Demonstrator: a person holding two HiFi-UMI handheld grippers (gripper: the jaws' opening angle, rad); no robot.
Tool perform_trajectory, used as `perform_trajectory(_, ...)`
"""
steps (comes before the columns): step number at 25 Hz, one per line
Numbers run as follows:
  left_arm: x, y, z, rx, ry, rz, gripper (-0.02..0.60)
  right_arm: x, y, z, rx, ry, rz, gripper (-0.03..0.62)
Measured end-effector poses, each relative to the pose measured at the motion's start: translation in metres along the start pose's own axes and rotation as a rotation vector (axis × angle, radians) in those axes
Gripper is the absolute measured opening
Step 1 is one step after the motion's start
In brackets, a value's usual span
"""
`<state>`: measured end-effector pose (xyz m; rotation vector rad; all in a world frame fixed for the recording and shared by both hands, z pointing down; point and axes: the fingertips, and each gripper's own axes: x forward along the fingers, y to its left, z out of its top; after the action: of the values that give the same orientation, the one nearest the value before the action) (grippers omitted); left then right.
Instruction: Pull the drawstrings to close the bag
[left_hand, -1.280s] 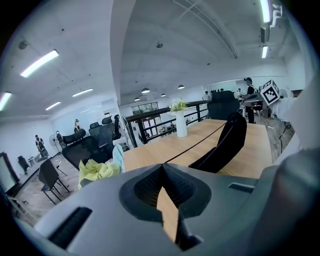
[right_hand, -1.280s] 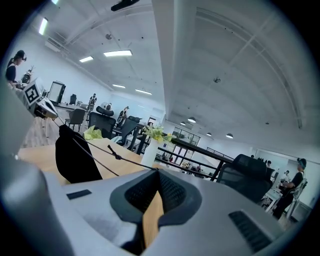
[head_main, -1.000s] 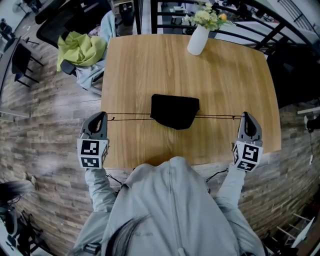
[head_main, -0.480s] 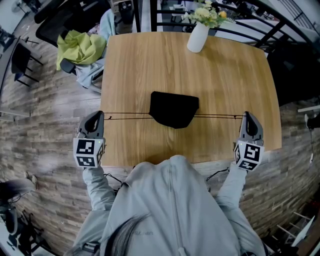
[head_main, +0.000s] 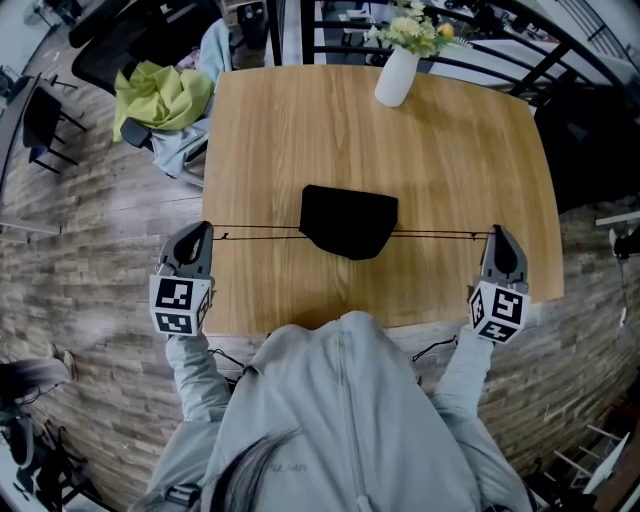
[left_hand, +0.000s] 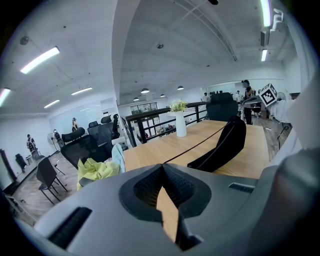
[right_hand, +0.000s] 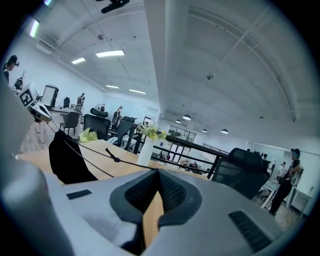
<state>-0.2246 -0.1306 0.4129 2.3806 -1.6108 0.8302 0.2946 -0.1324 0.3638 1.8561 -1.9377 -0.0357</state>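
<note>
Black fabric drawstring bag (head_main: 350, 222) lies at the centre of the head view on the light wooden table (head_main: 450, 140), its thin cords stretched level to either side. We hold the left drawstring (head_main: 260, 236) in the left gripper (head_main: 206, 230) at the table's left edge, and the right drawstring (head_main: 435, 234) in the right gripper (head_main: 495, 233) near the table's right edge. Both cords look taut. Each gripper view shows its claw closed tight, tips pressed together with the cord running straight into the seam.

From above we get our grey hooded top (head_main: 340, 420), the brick-patterned floor (head_main: 90, 270) and a yellow-green cloth (head_main: 165, 95) heaped at upper left. Both gripper views give the low angle instead: ceiling strip lights (left_hand: 42, 59), black office chairs (left_hand: 97, 134) and distant people. The right gripper view shows a small knot (right_hand: 115, 159) on its cord. A white vase (head_main: 396, 78) of pale flowers stands at the table's far edge, top centre of the head view.

For print, we see only the black-and-white square markers on the left cube (head_main: 180, 305) and the right cube (head_main: 498, 310).
</note>
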Motion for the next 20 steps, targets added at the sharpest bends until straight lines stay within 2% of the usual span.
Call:
perform_trajectory(9, -0.002, 0.000, 0.010, -0.003, -0.034, -0.013, 0.026, -0.006, 0.000, 0.013, 0.053, -0.043, 0.009, 0.021)
perform_trajectory(13, -0.002, -0.003, 0.013, -0.005, -0.044, -0.030, 0.026, -0.007, 0.001, 0.016, 0.114, -0.071, 0.039, 0.023)
perform_trajectory(20, 0.002, -0.013, 0.028, 0.006, -0.077, -0.080, 0.026, -0.006, 0.014, 0.027, 0.113, -0.089, 0.106, 0.023)
